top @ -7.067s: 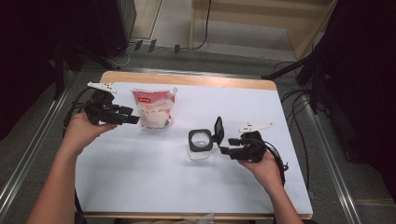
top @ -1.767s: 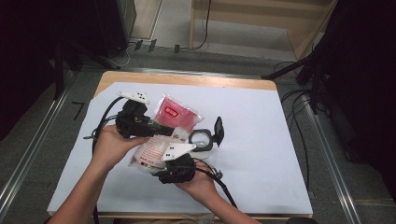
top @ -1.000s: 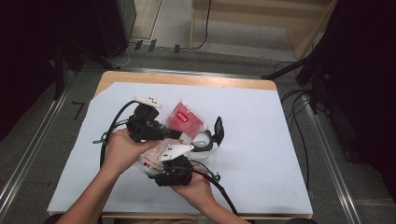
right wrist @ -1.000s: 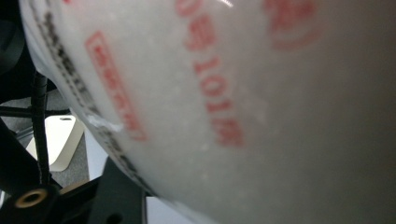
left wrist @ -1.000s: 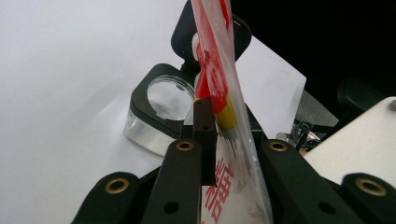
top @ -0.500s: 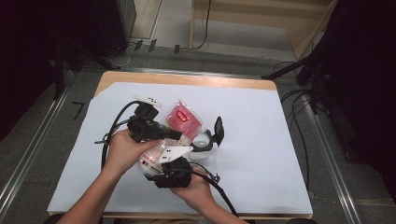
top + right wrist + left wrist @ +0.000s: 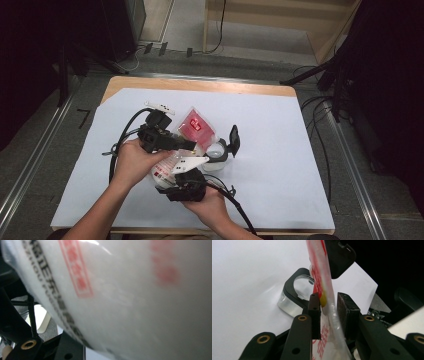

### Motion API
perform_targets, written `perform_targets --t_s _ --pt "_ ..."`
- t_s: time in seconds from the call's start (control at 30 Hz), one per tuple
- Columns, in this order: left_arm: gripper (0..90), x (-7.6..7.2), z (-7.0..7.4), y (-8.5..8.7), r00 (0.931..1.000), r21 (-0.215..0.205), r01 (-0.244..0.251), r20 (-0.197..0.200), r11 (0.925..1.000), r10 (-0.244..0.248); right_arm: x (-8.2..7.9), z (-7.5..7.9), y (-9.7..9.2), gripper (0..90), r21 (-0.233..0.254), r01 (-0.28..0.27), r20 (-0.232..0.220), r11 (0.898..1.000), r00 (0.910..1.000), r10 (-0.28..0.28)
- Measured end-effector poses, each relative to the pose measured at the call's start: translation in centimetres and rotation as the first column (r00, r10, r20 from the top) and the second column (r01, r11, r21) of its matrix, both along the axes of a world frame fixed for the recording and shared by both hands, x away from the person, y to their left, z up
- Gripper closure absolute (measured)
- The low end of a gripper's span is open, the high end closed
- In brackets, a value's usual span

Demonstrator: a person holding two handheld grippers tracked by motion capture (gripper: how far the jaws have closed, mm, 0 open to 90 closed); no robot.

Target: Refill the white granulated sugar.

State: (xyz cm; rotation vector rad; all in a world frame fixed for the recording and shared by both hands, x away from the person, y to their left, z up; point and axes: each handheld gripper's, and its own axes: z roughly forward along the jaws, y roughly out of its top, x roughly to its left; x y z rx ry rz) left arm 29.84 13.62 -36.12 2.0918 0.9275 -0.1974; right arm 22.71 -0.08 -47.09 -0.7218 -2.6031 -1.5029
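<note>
My left jaws are narrow but slack around the pouch. They have just been opening. In the left gripper view the pouch's sealed edge runs up between them: one pad is against the film by the yellow mark, and the other stands a little off it. So I no longer pinch it on this side.

My right jaws have just been closing. The white, red-printed belly of the pouch lies so close over the right gripper view that I cannot tell whether the pads bite or only cradle it.

The pouch hangs tilted above the table, between my two hands. Its long axis runs from the near end, at my right jaws, up and away to the far end with the red label. My left jaws cross it from the left, about midway.

The clear container sits just to the right of the pouch, its black lid flipped open on the far-right side. The next move seems to turn on this: the container's mouth lies right of and below the pouch, nearer my left jaws. If I am pouring, the pouch's far end must swing right over that opening while the near end carries the weight.
</note>
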Motion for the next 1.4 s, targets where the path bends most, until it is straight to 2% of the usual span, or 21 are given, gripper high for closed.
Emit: perform_targets --t_s 0.1,0.17,0.2,0.3,0.43,0.5,0.6,0.63,0.67,0.7,0.77,0.87,1.0,1.07,1.17,1.2,1.27,1.33,1.4 --pt "73.6 -0.06 0.11 0.02 1.0000 0.008 0.008 -0.004 0.9999 -0.008 0.24 -0.24 -0.32 58.8 0.048 -0.001 -0.037 0.999 0.9993 0.002" --pt "76.4 -0.09 0.15 0.07 1.0000 0.024 0.009 -0.002 0.9997 -0.009 0.26 -0.31 -0.47 58.9 0.055 0.007 -0.036 0.998 0.9993 -0.005" --pt "79.5 -0.17 0.21 0.13 1.0000 0.039 0.008 0.002 0.9992 -0.008 0.27 -0.33 -0.55 58.9 0.055 0.011 -0.034 0.998 0.9994 -0.009" --pt "85.7 -0.16 0.27 0.27 0.9996 0.046 0.023 0.014 0.9987 -0.024 0.31 -0.35 -0.67 58.9 0.042 0.015 -0.010 0.999 0.9998 -0.015" --pt "87.1 -0.21 0.23 -0.12 0.9995 0.067 0.027 0.013 0.9974 -0.028 0.17 -0.20 -0.39 57.6 0.013 0.012 -0.003 1.000 0.9999 -0.012" --pt "87.3 -0.26 0.09 -0.41 0.9997 0.063 0.022 0.003 0.9977 -0.023 0.05 -0.19 -0.14 56.7 -0.006 0.008 0.010 1.000 0.9999 -0.008" --pt "86.9 -0.27 -0.09 -0.59 0.9998 0.042 -0.006 -0.021 0.9991 0.007 0.00 -0.19 0.00 56.7 -0.017 0.018 0.001 1.000 0.9998 -0.018" --pt "86.3 -0.28 -0.17 -0.63 0.9991 0.026 -0.029 -0.030 0.9992 0.030 0.04 -0.16 0.03 56.1 -0.019 0.017 -0.004 1.000 0.9998 -0.017" --pt "86.0 -0.23 -0.20 -0.60 0.9991 0.025 -0.029 -0.032 0.9993 0.029 0.03 -0.07 0.11 54.4 -0.024 0.021 -0.009 0.999 0.9997 -0.021" --pt "85.6 -0.21 -0.20 -0.59 0.9982 0.022 -0.042 -0.041 0.9989 0.043 0.03 -0.05 0.13 53.4 -0.025 0.023 -0.009 0.999 0.9997 -0.023" --pt "84.9 -0.16 -0.36 -0.56 0.9970 -0.014 -0.057 -0.053 0.9983 0.057 0.02 0.03 0.21 52.6 -0.023 0.030 -0.011 0.999 0.9995 -0.031" --pt "82.9 -0.15 -0.36 -0.59 0.9970 -0.026 -0.060 -0.052 0.9979 0.058 0.04 0.14 0.13 56.4 -0.011 0.040 -0.013 0.999 0.9991 -0.040" --pt "80.5 -0.06 -0.42 -0.61 0.9978 0.015 -0.025 -0.061 0.9996 0.026 -0.23 0.18 0.04 60.1 -0.001 0.027 -0.005 1.000 0.9996 -0.027" --pt "79.7 -0.04 -0.43 -0.62 0.9976 0.015 -0.016 -0.066 0.9998 0.017 -0.30 0.11 -0.02 60.5 0.015 0.020 -0.016 1.000 0.9997 -0.020" --pt "72.9 -0.04 -0.18 -0.58 0.9979 0.022 -0.010 -0.063 0.9997 0.011 -0.06 0.03 -0.19 60.8 0.064 0.002 -0.058 0.998 0.9983 0.001" --pt "71.6 -0.10 -0.06 -0.58 0.9986 0.031 -0.011 -0.051 0.9995 0.013 0.05 0.04 -0.22 60.7 0.073 0.000 -0.071 0.997 0.9974 0.005" --pt "72.6 -0.20 0.13 -0.52 0.9993 0.038 -0.014 -0.035 0.9992 0.015 0.18 0.11 -0.27 60.8 0.076 0.000 -0.070 0.997 0.9975 0.005" --pt "77.4 -0.25 0.17 -0.57 0.9993 0.045 -0.021 -0.031 0.9988 0.022 0.20 0.19 -0.33 60.8 0.071 0.000 -0.054 0.997 0.9986 0.004" --pt "82.1 -0.31 0.20 -0.60 0.9988 0.079 -0.034 -0.033 0.9963 0.037 0.11 0.22 -0.24 60.8 0.061 -0.003 -0.045 0.998 0.9989 0.006"
